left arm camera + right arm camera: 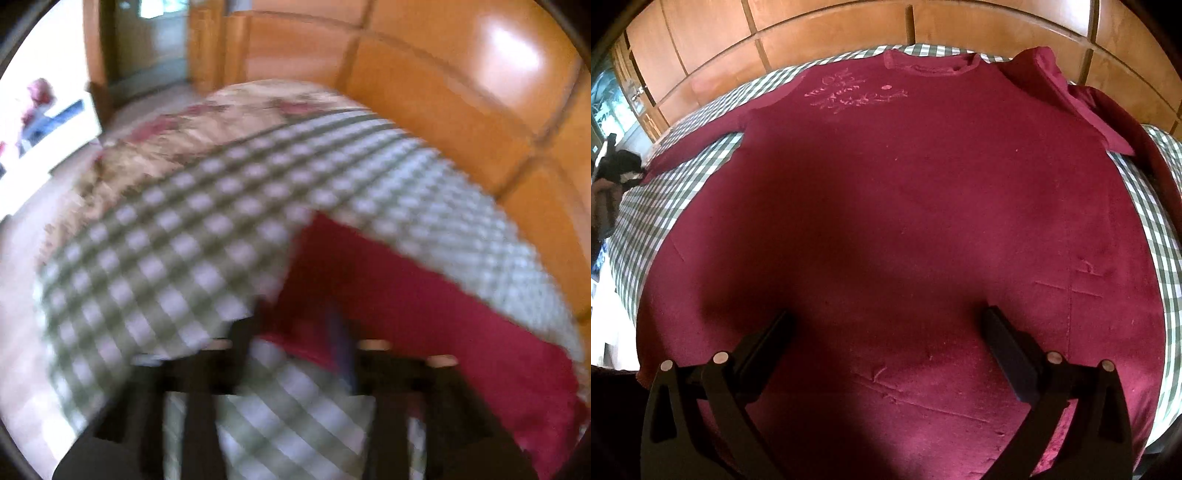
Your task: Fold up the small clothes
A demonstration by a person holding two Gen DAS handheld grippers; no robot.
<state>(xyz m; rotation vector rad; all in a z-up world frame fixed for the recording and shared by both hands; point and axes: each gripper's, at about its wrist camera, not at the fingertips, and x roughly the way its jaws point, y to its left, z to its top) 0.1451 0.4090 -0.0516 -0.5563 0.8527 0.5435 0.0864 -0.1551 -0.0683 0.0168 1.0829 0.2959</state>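
Observation:
A dark red long-sleeved shirt (886,206) lies spread flat on a green-and-white checked sheet (646,214), neck toward the headboard, pink print near the collar. Its right sleeve (1071,96) is folded over the shoulder. My right gripper (886,332) is open, low over the shirt's lower part, holding nothing. The left wrist view is blurred: my left gripper (295,332) sits at the red shirt (424,302) edge on the checked sheet (166,240). Its fingers look close together, with red cloth between them, but the blur hides any grasp.
A wooden panelled headboard (849,33) runs behind the bed. A floral quilt (207,129) lies beyond the checked sheet. A doorway (147,44) and pale floor are at the left. Dark clothes (617,173) hang at the far left.

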